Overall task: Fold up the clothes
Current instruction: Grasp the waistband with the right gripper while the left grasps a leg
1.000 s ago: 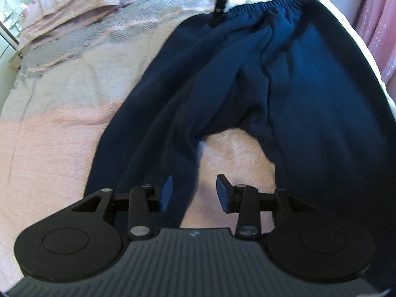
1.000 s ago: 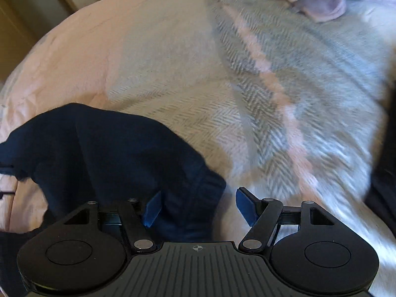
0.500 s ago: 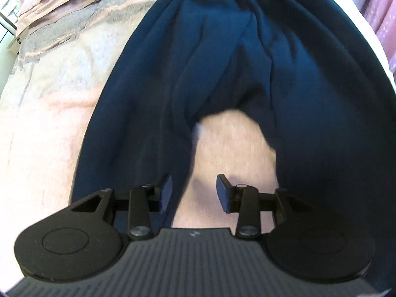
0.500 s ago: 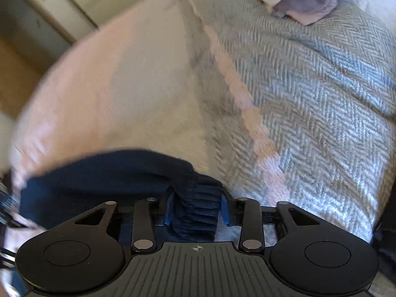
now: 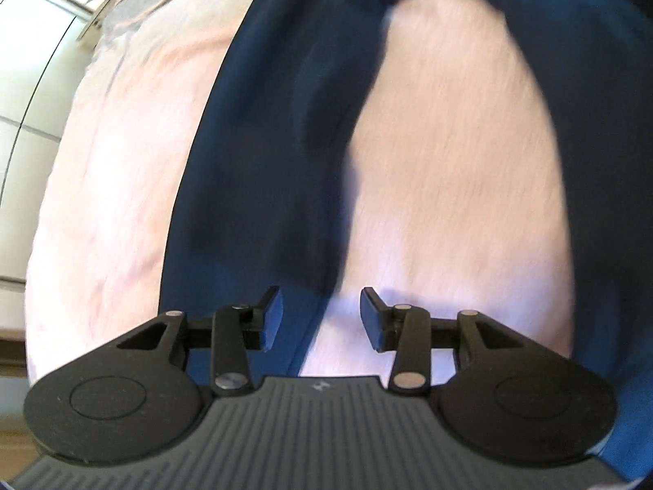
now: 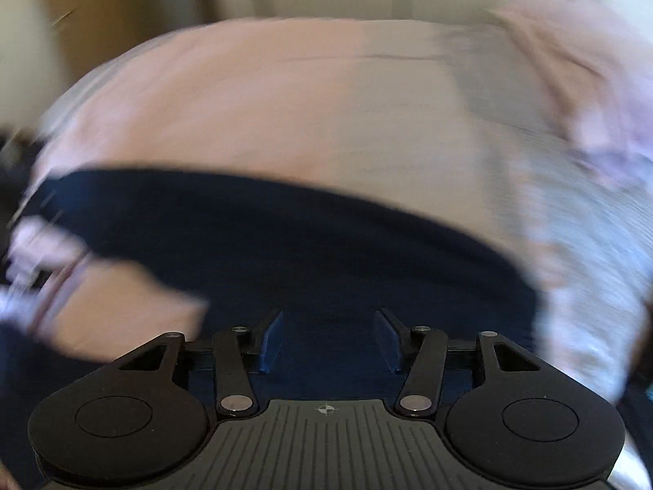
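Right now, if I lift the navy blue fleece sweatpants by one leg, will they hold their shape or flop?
The navy blue fleece sweatpants will probably flop: they lie creased and limp on the pink bedspread. The cloth looks thick, so likely a bit heavy and draggy, not slippery. Neither the left gripper nor the right gripper, both opening, visibly pinches it.

Both hand-held grippers angled steeply downward, jaws parted.
Left hand-held gripper (image 5: 321,318): jaws opening, blue pads (image 5: 272,318) apart, gripping nothing. Right hand-held gripper (image 6: 329,341): jaws opening, pads (image 6: 272,341) spread, dark fabric showing in the gap, contact unclear through motion blur.
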Available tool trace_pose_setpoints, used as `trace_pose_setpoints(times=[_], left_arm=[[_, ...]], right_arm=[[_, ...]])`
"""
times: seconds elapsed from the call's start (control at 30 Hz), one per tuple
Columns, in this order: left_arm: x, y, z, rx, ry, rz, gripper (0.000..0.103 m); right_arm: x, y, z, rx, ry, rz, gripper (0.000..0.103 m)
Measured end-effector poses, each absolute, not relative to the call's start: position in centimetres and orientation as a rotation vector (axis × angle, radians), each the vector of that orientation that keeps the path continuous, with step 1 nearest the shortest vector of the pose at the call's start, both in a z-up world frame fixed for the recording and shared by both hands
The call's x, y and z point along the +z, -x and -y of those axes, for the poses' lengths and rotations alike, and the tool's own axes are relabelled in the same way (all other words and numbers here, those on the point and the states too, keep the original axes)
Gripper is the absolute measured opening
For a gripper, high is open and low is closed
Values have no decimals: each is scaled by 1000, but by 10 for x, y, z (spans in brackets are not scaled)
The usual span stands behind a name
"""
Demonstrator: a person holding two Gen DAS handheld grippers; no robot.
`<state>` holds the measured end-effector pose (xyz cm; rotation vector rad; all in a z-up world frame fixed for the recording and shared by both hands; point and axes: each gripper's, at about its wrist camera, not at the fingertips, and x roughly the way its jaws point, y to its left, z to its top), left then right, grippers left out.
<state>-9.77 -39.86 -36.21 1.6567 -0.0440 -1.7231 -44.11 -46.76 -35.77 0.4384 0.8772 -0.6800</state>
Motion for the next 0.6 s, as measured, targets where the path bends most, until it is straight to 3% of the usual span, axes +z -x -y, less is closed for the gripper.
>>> trace_pose_setpoints(times=[0.3, 0.37, 0.6], left_arm=[[-407, 31, 378, -1640, -1705, 327, 35], [-410, 26, 382, -1602, -1686, 349, 9], [-365, -1, 412, -1591, -1471, 246, 6]], right_arm=[[-409, 340, 417, -583, -208, -1099, 53], [-419, 331, 415, -618, -144, -1136, 53], [-461, 302, 415, -693, 94, -1245, 53]])
